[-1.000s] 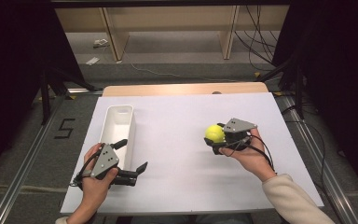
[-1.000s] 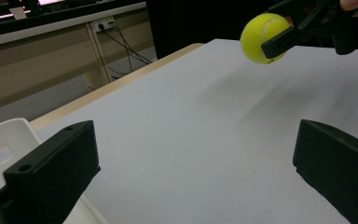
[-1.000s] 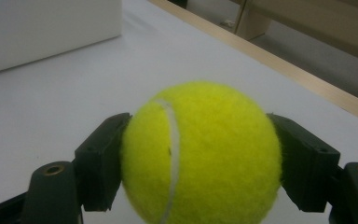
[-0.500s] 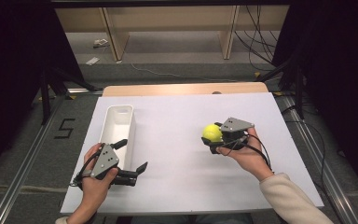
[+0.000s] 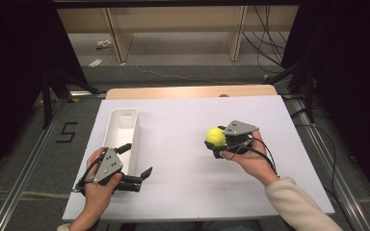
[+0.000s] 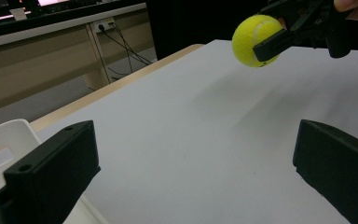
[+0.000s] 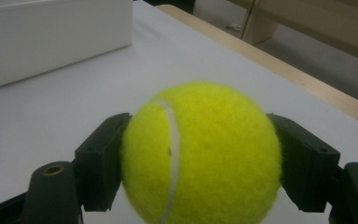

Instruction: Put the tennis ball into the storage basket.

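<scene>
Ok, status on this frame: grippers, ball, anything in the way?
Right gripper shut on tennis ball, held above the table. Left gripper open beside white bin. Nothing between ball and bin.

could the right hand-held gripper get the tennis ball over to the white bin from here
Probably yes. The right hand-held gripper is shut on the tennis ball, lifted off the table, and bare table lies between it and the open white bin.
</scene>
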Available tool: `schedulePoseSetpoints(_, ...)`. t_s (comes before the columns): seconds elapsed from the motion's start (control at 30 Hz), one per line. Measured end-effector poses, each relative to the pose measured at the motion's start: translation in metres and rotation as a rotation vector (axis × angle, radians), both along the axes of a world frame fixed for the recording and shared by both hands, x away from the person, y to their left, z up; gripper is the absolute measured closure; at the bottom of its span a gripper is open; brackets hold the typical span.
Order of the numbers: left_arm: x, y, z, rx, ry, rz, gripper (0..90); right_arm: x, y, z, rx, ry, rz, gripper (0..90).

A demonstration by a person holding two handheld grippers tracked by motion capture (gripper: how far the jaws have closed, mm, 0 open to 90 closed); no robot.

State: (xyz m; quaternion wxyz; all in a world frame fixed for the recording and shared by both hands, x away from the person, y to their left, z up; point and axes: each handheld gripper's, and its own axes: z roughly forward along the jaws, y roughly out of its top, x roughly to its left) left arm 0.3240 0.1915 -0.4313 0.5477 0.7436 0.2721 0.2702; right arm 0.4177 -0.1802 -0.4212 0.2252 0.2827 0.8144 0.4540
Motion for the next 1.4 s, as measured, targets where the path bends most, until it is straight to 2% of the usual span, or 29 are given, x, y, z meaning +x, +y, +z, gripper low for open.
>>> schedulePoseSetpoints(1.4, 0.0, 0.0, 0.0, 0.0, 0.001, -0.001, 0.0, 0.003, 0.02, 0.002, 0.004, -0.004, 0.028, 26.2)
